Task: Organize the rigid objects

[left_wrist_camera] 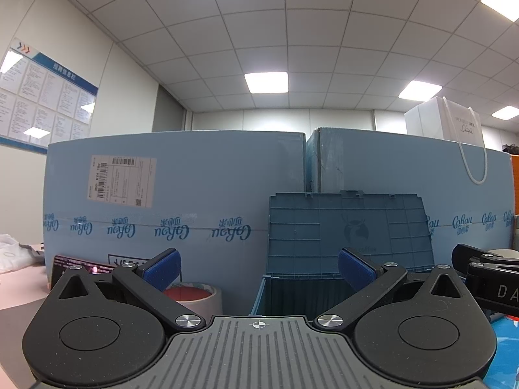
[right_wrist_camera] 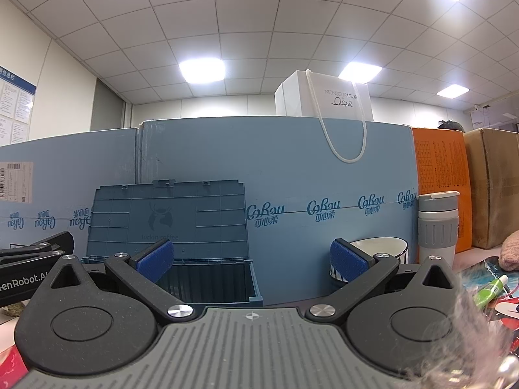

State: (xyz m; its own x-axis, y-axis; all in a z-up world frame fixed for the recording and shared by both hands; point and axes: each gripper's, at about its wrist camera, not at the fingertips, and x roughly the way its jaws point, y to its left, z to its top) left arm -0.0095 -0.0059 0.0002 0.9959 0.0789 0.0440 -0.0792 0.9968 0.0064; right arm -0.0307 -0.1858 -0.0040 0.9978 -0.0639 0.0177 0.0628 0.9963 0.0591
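Note:
A blue plastic storage box [left_wrist_camera: 305, 295] stands open straight ahead, its ribbed lid [left_wrist_camera: 350, 230] upright against the cartons. My left gripper [left_wrist_camera: 258, 267] is open and empty, level with the box's front rim. A tape roll [left_wrist_camera: 194, 295] sits behind its left finger. In the right wrist view the same box [right_wrist_camera: 214, 282] is ahead to the left, lid [right_wrist_camera: 168, 220] raised. My right gripper [right_wrist_camera: 251, 257] is open and empty. A white bowl [right_wrist_camera: 382, 249], a grey-white tumbler [right_wrist_camera: 438, 227] and a green tube [right_wrist_camera: 489, 290] lie to its right.
Tall blue cartons [left_wrist_camera: 181, 194] wall off the back. A white gift bag [right_wrist_camera: 324, 103] stands on top of them. An orange box [right_wrist_camera: 441, 194] and a brown carton [right_wrist_camera: 493, 188] stand at the right. The right gripper's body [left_wrist_camera: 486, 278] shows in the left view.

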